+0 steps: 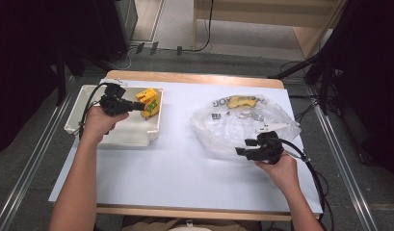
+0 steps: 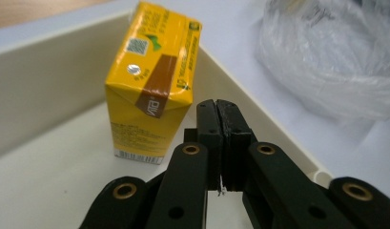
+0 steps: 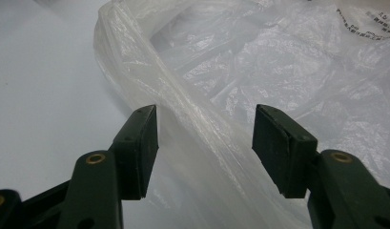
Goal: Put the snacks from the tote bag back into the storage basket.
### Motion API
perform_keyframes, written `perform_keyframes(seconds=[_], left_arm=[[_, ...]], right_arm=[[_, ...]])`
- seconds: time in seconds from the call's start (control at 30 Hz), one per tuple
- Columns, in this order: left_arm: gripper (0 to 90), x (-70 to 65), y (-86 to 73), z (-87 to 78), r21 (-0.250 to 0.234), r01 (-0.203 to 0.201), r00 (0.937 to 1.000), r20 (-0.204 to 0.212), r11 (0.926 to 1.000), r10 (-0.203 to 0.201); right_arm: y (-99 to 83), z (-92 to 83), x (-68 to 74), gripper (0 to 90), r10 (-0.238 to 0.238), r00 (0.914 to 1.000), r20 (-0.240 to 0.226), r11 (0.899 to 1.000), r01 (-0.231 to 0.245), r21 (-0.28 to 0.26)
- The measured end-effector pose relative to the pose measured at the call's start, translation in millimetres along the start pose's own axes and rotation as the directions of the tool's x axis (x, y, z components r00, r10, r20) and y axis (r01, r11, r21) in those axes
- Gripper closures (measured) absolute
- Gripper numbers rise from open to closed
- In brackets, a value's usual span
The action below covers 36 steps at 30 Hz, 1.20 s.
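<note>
A yellow drink carton (image 2: 152, 93) stands upright inside a cream tray (image 1: 120, 134) at the table's left; in the high view the carton (image 1: 150, 102) sits near the tray's right wall. My left gripper (image 2: 219, 107) is shut with its pads pressed together, nothing between them, just right of the carton. In the high view the left gripper (image 1: 137, 105) points at the carton. My right gripper (image 3: 205, 143) is open, its jaws either side of a fold of the clear plastic bag (image 3: 240, 76) without pressing it. The right gripper (image 1: 242, 150) rests at the bag's (image 1: 238, 126) near edge.
A yellow item (image 1: 241, 101) lies under the far part of the bag. White sheet (image 1: 185, 168) covers the table. Cables trail from both grippers. Black stands and floor rails flank the table.
</note>
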<state>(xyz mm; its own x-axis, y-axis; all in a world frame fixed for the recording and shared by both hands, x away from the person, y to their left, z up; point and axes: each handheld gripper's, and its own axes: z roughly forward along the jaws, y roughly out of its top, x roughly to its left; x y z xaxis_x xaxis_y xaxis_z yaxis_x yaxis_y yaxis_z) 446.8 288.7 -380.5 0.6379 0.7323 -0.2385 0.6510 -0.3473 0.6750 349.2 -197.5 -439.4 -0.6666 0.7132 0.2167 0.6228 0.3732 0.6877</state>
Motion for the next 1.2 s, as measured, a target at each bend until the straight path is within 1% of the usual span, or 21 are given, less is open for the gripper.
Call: perform_keyframes(seconds=[0.1, 0.17, 0.2, 0.23, 0.27, 0.3, 0.33, 0.4, 0.53, 0.63, 0.73, 0.77, 0.87, 0.97, 1.1, 1.2], left_arm=[[89.8, 1.1, -2.3, 8.8, -0.003, 0.012, 0.9999, 0.006, 0.9999, -0.012], [89.9, 2.2, -3.3, 15.2, 0.004, 0.019, 0.9998, 0.01, 0.9998, -0.019], [89.8, 2.9, -3.5, 18.1, 0.009, 0.023, 0.9995, 0.02, 0.9997, -0.023], [89.8, 3.0, -3.8, 20.4, 0.004, 0.015, 0.9998, 0.012, 0.9999, -0.015], [89.5, 3.2, -4.2, 22.5, 0.002, 0.017, 0.9999, 0.004, 0.9999, -0.017], [89.5, 3.9, -4.5, 24.6, 0.007, 0.02, 0.9998, 0.006, 0.9998, -0.02], [89.6, 3.7, -4.9, 26.9, 0.009, 0.017, 0.9998, -0.002, 0.9998, -0.017], [89.5, 3.6, -5.5, 31.7, 0.028, 0.009, 0.9999, -0.012, 0.9996, -0.009], [89.2, 5.1, -7.3, 40.2, 0.042, 0.017, 0.9998, -0.01, 0.999, -0.017], [89.0, 6.4, -7.0, 43.0, 0.039, 0.019, 0.9997, -0.012, 0.9991, -0.019], [89.0, 8.2, -6.2, 43.3, 0.035, 0.025, 0.9994, -0.024, 0.9991, -0.024], [88.9, 9.3, -6.6, 42.8, 0.036, 0.023, 0.9994, -0.028, 0.9991, -0.022], [89.0, 11.9, -7.5, 41.6, 0.03, 0.034, 0.999, -0.03, 0.999, -0.033], [88.3, 12.2, -9.0, 41.8, 0.031, 0.03, 0.999, -0.034, 0.9991, -0.029], [88.4, 11.6, -11.0, 43.6, 0.042, 0.027, 0.9976, -0.064, 0.9988, -0.024], [88.5, 12.1, -13.0, 44.5, 0.052, 0.022, 0.997, -0.075, 0.9984, -0.018]], right_arm=[[0.0, 0.2, 0.1, 42.7, -0.003, 1.0, -0.001, 1.0, 0.003, 0.001], [-0.1, 0.5, 0.0, 42.9, -0.006, 1.0, 0.0, 1.0, 0.006, 0.004], [-0.1, 0.7, 0.0, 43.0, -0.008, 1.0, 0.0, 1.0, 0.008, 0.006], [-0.1, 0.9, 0.2, 43.0, -0.006, 1.0, -0.001, 1.0, 0.006, 0.008], [-0.1, 1.1, 0.3, 43.0, -0.004, 1.0, -0.003, 1.0, 0.004, 0.01], [-0.2, 1.5, 0.2, 43.0, -0.006, 1.0, -0.001, 1.0, 0.006, 0.009], [-0.4, 1.8, 0.3, 43.0, -0.007, 1.0, -0.003, 1.0, 0.007, 0.008], [-0.8, 2.0, 0.8, 43.0, -0.012, 0.9999, -0.001, 1.0, 0.012, 0.008], [-0.7, 1.7, 1.5, 43.0, -0.006, 1.0, -0.004, 1.0, 0.006, 0.002], [-1.1, 0.7, 1.3, 43.0, -0.01, 0.9999, -0.003, 1.0, 0.01, 0.0], [-2.3, 0.1, 1.4, 43.0, -0.022, 0.9997, -0.006, 1.0, 0.022, 0.0], [-2.3, 0.3, 1.5, 43.0, -0.022, 0.9997, -0.008, 1.0, 0.022, 0.0], [-2.2, 1.0, 1.7, 43.1, -0.02, 0.9997, -0.016, 1.0, 0.02, -0.002], [-1.5, 1.5, 1.3, 43.1, -0.01, 0.9997, -0.024, 1.0, 0.01, -0.007], [-1.5, 0.4, 1.8, 43.2, -0.012, 0.9997, -0.021, 1.0, 0.012, -0.007], [-0.8, -0.8, 2.1, 43.5, -0.008, 0.9996, -0.025, 1.0, 0.008, -0.014]])
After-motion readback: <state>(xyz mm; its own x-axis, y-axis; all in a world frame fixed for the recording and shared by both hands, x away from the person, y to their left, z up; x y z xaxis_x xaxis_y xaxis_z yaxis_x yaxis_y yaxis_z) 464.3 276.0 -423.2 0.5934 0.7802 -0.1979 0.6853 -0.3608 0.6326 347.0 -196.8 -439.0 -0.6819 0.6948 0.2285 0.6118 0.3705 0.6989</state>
